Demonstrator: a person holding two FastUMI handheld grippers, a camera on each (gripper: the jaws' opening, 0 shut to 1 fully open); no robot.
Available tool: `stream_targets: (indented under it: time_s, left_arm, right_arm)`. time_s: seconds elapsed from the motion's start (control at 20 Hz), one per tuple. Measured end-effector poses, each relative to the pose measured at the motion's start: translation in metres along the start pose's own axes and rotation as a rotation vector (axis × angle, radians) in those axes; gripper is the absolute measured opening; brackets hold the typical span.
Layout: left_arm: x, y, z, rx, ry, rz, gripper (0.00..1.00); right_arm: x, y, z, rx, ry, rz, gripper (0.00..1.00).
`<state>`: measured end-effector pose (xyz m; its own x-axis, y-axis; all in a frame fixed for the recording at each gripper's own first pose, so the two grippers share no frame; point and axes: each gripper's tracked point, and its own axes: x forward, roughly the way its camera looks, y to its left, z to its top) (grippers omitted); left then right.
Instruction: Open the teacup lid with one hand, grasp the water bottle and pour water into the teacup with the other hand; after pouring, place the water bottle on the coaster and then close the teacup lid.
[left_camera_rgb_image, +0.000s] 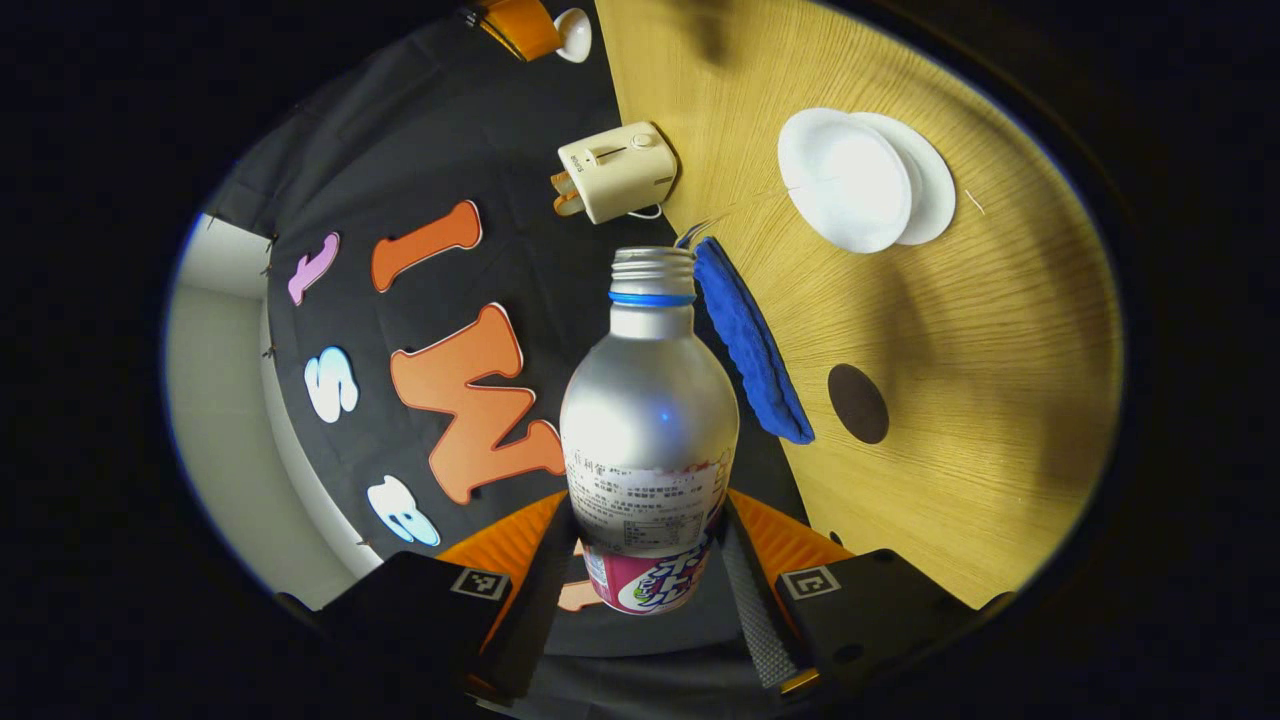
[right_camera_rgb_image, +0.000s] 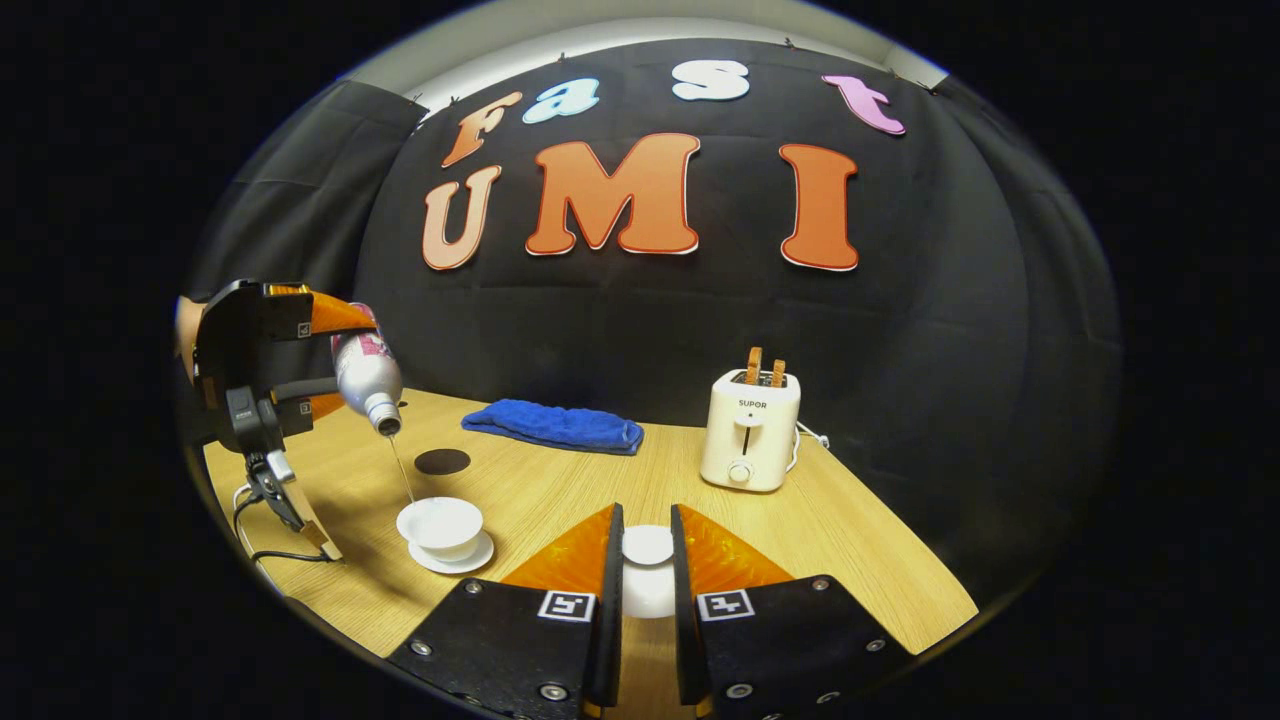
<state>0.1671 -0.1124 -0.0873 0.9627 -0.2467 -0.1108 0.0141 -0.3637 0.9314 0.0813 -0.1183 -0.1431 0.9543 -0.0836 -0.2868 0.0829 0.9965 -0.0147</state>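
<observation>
My left gripper (left_camera_rgb_image: 650, 525) is shut on a silver water bottle (left_camera_rgb_image: 648, 420) with a pink label and no cap. In the right gripper view the bottle (right_camera_rgb_image: 366, 372) is tipped mouth down, and a thin stream of water falls into the white teacup (right_camera_rgb_image: 440, 522) on its saucer (right_camera_rgb_image: 470, 558). The teacup (left_camera_rgb_image: 845, 180) also lies ahead and to the right of the bottle's mouth in the left gripper view. My right gripper (right_camera_rgb_image: 647, 545) is shut on the white teacup lid (right_camera_rgb_image: 647, 547), held above the table right of the cup. A dark round coaster (right_camera_rgb_image: 442, 461) lies behind the cup.
A folded blue cloth (right_camera_rgb_image: 555, 425) lies at the back of the wooden table (right_camera_rgb_image: 860, 560). A cream toaster (right_camera_rgb_image: 750, 430) with two slices in it stands at the back right. A black cable (right_camera_rgb_image: 262, 556) hangs near the table's left edge.
</observation>
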Motion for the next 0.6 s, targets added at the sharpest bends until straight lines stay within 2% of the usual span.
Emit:
stream_targets:
  time_s: [0.1, 0.2, 0.4, 0.45, 0.5, 0.55, 0.6]
  left_arm:
    - [0.002, 0.006, -0.002, 0.017, 0.005, 0.007, 0.87]
    - [0.003, 0.011, -0.006, 0.031, 0.008, 0.014, 0.80]
    - [0.001, 0.019, -0.012, 0.057, 0.015, 0.019, 0.80]
    - [0.001, 0.019, -0.014, 0.060, 0.018, 0.020, 0.83]
    - [0.001, 0.021, -0.015, 0.071, 0.016, 0.018, 0.80]
    - [0.001, 0.022, -0.017, 0.083, 0.019, 0.019, 0.87]
    - [0.002, 0.023, -0.018, 0.088, 0.019, 0.016, 0.83]
  right_arm:
    - [-0.001, -0.002, 0.000, 0.000, -0.001, -0.001, 0.23]
    - [-0.001, -0.005, -0.002, 0.002, 0.000, -0.005, 0.23]
    - [-0.002, -0.010, -0.006, 0.011, 0.005, -0.012, 0.23]
    - [-0.002, -0.012, -0.005, 0.011, 0.004, -0.016, 0.23]
    - [-0.004, -0.014, -0.007, 0.005, 0.003, -0.017, 0.23]
    - [-0.004, -0.016, -0.008, -0.001, 0.003, -0.022, 0.23]
    - [-0.005, -0.019, -0.009, -0.004, 0.005, -0.025, 0.23]
